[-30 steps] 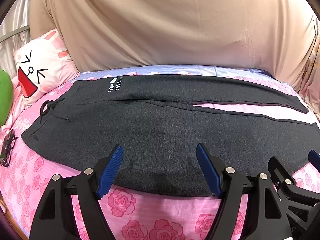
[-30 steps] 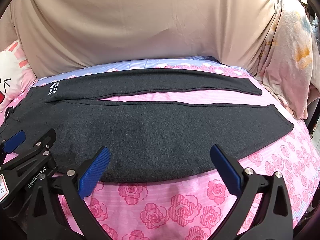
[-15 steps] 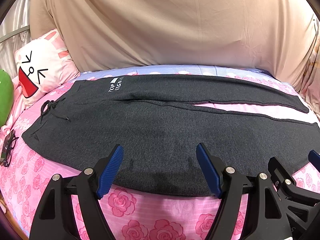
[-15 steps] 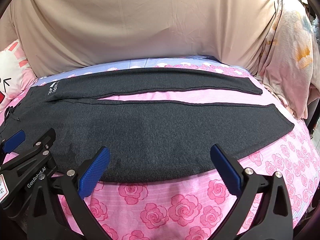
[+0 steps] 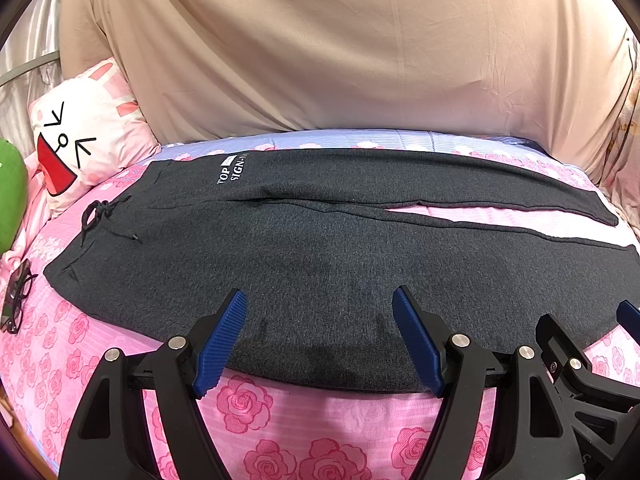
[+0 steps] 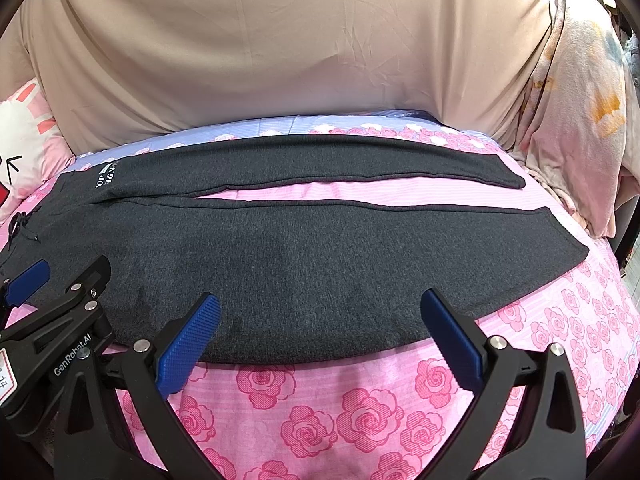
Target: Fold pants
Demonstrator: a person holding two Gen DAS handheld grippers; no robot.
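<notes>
Dark grey pants (image 5: 320,248) lie flat on the pink rose bedsheet, waistband with drawstring (image 5: 96,216) at the left, both legs stretched to the right with a narrow gap between them. They also show in the right wrist view (image 6: 320,248). My left gripper (image 5: 318,336) is open and empty, hovering over the near edge of the near leg. My right gripper (image 6: 320,332) is open and empty over the same edge, further right. Each gripper shows at the edge of the other's view.
A cartoon-face pillow (image 5: 80,140) and a green plush (image 5: 10,192) lie at the left. Black glasses (image 5: 16,300) rest on the sheet near the waistband. A beige cloth (image 5: 320,48) hangs behind the bed. A patterned quilt (image 6: 580,120) is piled at the right.
</notes>
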